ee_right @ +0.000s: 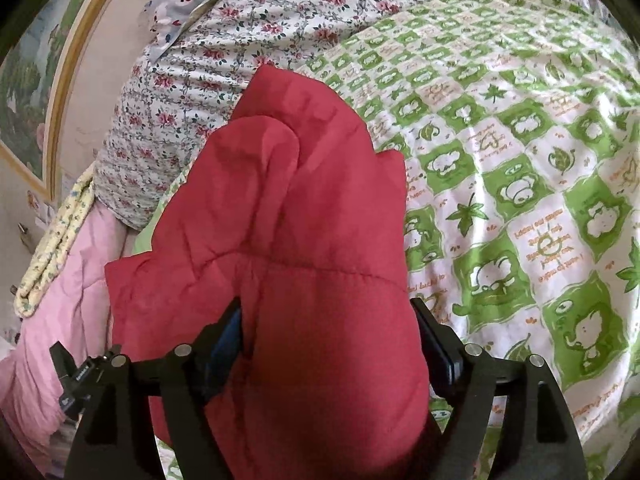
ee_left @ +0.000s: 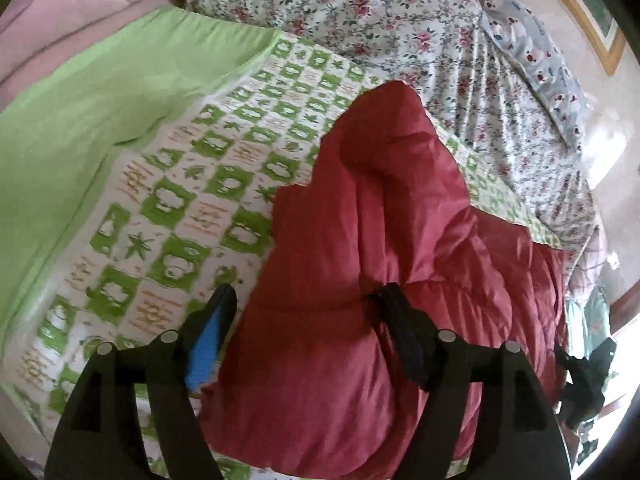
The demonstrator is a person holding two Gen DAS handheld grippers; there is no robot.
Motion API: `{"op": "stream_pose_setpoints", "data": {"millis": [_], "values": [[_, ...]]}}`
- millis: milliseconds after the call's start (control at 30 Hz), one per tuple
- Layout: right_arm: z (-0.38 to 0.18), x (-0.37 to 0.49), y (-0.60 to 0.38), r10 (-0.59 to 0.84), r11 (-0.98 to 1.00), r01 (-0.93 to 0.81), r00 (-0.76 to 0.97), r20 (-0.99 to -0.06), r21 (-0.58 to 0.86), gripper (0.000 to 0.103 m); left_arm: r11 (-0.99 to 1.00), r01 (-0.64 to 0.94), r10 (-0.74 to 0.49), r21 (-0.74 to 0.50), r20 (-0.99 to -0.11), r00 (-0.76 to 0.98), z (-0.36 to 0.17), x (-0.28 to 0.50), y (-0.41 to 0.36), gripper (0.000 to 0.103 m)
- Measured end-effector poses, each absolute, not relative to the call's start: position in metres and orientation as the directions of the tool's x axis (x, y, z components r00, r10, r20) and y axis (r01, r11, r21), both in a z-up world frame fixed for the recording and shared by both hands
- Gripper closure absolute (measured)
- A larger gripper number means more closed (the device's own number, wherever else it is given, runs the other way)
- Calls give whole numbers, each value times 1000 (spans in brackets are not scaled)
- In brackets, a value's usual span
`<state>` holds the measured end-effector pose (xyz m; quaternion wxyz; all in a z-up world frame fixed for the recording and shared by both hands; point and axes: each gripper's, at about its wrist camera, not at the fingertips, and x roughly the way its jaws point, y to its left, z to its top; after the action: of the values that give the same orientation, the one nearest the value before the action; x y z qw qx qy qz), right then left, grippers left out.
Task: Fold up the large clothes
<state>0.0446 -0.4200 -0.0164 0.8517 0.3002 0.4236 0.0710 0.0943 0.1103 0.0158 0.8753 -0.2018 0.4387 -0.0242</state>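
A red padded jacket (ee_left: 360,240) lies bundled on a bed, resting on a green-and-white checked quilt (ee_left: 168,208) printed with cartoon figures and leaves. Beyond the quilt sits a bedcover with small pink flowers (ee_left: 400,20), and against the wall a pale blue pillow with white animal shapes (ee_left: 532,64). A plain green sheet (ee_left: 80,112) and a pink blanket (ee_left: 60,8) show at the left of the left wrist view.

The left gripper (ee_left: 304,304) has its fingers spread apart over the near edge of the jacket; the blue-padded one (ee_left: 208,344) stands clear above the quilt, while the black one (ee_left: 400,328) lies against the red fabric. The right gripper (ee_right: 326,312) also has its fingers spread wide, with a puffed fold of the jacket (ee_right: 320,280) bulging up between them; whether the pads press on it cannot be told. A framed picture (ee_right: 36,80) hangs on the wall
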Motion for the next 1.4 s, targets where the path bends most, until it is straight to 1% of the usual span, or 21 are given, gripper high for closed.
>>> {"op": "stream_pose_setpoints", "data": {"millis": [133, 267, 400, 600, 733, 800, 900, 1000, 1067, 1167, 1400], "values": [[-7, 38, -421, 307, 834, 161, 657, -688, 527, 20, 928, -109, -207, -357, -735, 646, 31, 85, 110, 29], [15, 21, -416, 210, 876, 164, 717, -665, 454, 20, 943, -45, -213, -330, -702, 680, 50, 70, 102, 29], [38, 6, -403, 155, 922, 124, 750, -644, 367, 20, 947, 44, -258, -318, -675, 691, 62, 56, 84, 29], [62, 4, -353, 171, 974, -28, 744, -646, 226, 20, 940, 187, -334, -286, -651, 681, 68, 41, 46, 29], [59, 10, -320, 236, 971, -139, 708, -665, 197, 20, 919, 273, -394, -285, -653, 646, 61, 34, 27, 29], [53, 13, -309, 247, 969, -164, 688, -683, 185, 20, 908, 301, -418, -291, -659, 626, 52, 32, 23, 29], [40, 20, -296, 260, 965, -202, 647, -716, 168, 20, 913, 294, -408, -285, -683, 606, 34, 35, 23, 29], [22, 34, -285, 192, 976, -199, 615, -765, 85, 19, 929, 275, -369, -249, -694, 618, 21, 41, 24, 29], [17, 41, -285, 168, 980, -189, 621, -766, 61, 19, 929, 266, -368, -256, -694, 619, 18, 49, 25, 29], [15, 57, -293, 139, 987, -146, 620, -772, 60, 19, 932, 247, -363, -266, -705, 610, 19, 67, 25, 29], [8, 99, -313, 109, 994, -90, 591, -799, 69, 20, 951, 206, -309, -231, -727, 613, 17, 109, 15, 28]]}}
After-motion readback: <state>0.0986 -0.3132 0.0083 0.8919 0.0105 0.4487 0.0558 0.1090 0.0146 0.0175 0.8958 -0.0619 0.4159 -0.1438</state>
